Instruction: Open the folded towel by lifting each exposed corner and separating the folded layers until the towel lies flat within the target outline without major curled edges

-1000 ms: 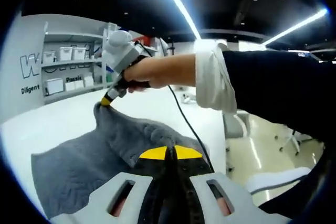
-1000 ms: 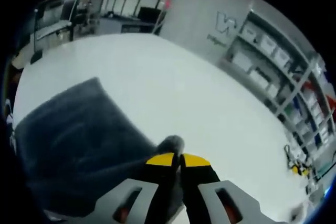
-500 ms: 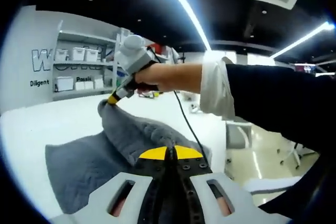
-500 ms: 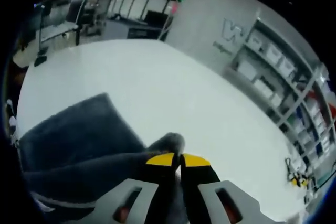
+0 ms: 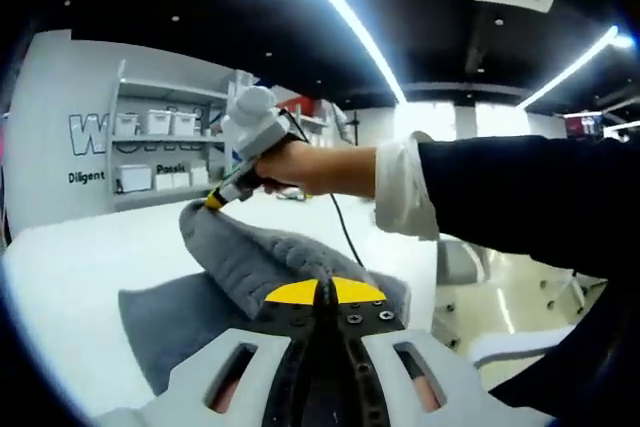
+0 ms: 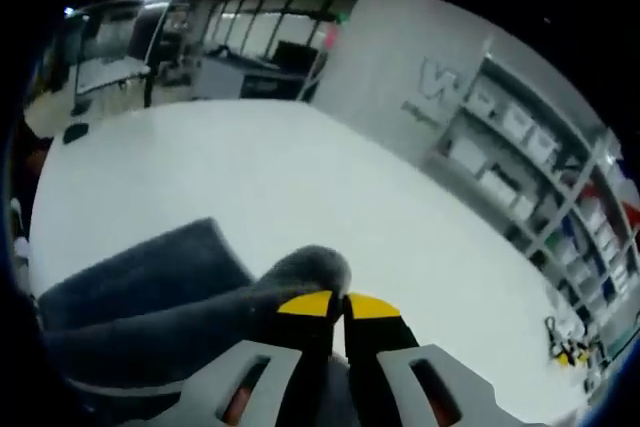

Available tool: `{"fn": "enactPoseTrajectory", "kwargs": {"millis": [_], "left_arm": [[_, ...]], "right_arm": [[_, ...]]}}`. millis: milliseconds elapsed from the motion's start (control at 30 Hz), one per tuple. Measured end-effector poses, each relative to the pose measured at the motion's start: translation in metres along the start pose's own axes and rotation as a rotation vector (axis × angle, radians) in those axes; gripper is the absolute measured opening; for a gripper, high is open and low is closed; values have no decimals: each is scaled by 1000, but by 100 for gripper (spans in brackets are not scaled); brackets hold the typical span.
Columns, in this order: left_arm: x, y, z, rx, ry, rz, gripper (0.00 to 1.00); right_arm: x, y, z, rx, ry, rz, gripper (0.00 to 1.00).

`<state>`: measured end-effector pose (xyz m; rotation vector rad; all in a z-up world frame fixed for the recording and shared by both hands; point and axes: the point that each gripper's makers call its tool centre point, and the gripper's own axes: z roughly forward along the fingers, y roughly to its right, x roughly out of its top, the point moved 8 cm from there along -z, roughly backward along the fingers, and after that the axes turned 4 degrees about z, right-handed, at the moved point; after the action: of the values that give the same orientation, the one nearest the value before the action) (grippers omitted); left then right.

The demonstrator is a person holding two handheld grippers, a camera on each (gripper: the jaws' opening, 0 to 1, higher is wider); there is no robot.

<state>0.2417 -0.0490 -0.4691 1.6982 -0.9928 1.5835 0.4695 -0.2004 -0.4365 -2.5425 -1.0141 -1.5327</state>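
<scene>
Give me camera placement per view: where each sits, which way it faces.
Left gripper view: rides the left tool, looking along its shut jaws at the gray towel; the right tool, hand and dark sleeve cross in from the right.
Right gripper view: rides the right tool, facing over its pinched towel corner and the white table toward shelves.
Shared: towel, table.

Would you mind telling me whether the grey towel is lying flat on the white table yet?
Not flat: both tools, left tool and right tool, pinch the grey towel lifted, draping over the white table.
</scene>
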Motion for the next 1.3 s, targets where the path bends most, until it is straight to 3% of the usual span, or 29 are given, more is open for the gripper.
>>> {"fn": "enactPoseTrajectory", "kwargs": {"millis": [333,533,667,933,1300], "left_arm": [[-3,-16,-24,19,2,-13,3],[0,-18,-42,31,27,-25,3],[0,-32,-55,54,24,17,3],[0,-39,-73,61,37,11,3],[2,-50,-104,110,46,13,3]], "right_arm": [[15,-23,10,35,10,15,0],[25,-41,16,47,11,-6,0],[36,-52,19,45,15,-37,0],[58,-72,22,50,21,-84,0],[83,-96,36,125,69,-17,0]]}}
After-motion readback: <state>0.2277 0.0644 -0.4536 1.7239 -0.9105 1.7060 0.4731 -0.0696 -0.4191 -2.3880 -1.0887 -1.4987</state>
